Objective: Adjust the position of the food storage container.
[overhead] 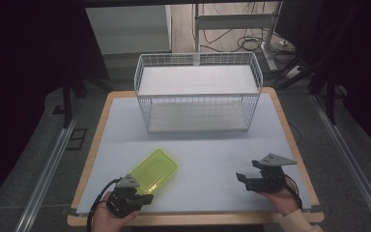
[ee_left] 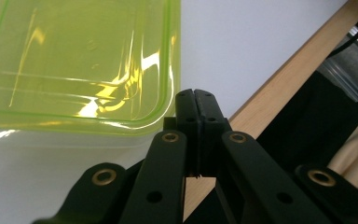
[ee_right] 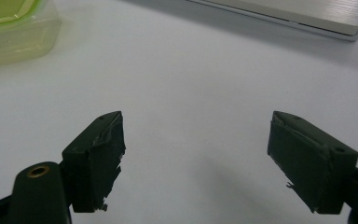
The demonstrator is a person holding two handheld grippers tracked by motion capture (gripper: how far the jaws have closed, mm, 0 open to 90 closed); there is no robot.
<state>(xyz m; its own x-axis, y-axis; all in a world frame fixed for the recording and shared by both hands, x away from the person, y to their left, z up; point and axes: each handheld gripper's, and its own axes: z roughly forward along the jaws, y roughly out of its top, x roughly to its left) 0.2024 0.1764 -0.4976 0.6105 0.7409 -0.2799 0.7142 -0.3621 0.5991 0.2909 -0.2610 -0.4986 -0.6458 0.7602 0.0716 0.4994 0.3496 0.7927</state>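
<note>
Left gripper [overhead: 134,195]: held in the person's left hand [overhead: 107,218] at the near-left edge of the table; its jaws are pressed flat together with nothing between them, as the left gripper view [ee_left: 196,105] shows, tips just beside the near corner of the yellow-green container.
Right gripper [overhead: 249,180]: held in the person's right hand [overhead: 284,199] at the near-right of the table; in the right gripper view [ee_right: 196,154] the two jaws stand wide apart over bare tabletop, holding nothing.
Yellow-green container [overhead: 154,169]: a shallow, translucent rectangular box with rounded corners, lying flat on the table's near-left part, turned at an angle, just ahead of the left gripper; its corner also shows at the top left of the right gripper view [ee_right: 16,30], well apart from those jaws. In the left gripper view its glossy top [ee_left: 79,60] catches bright reflections.
Wire basket [overhead: 198,92]: white, rectangular, open-topped, standing at the far middle of the table, well apart from both grippers; I see nothing in it.
Table [overhead: 212,154]: pale grey-white top with a light wooden edge.
Floor beyond: cables [overhead: 251,43] trail near a metal stand leg [overhead: 270,53].
</note>
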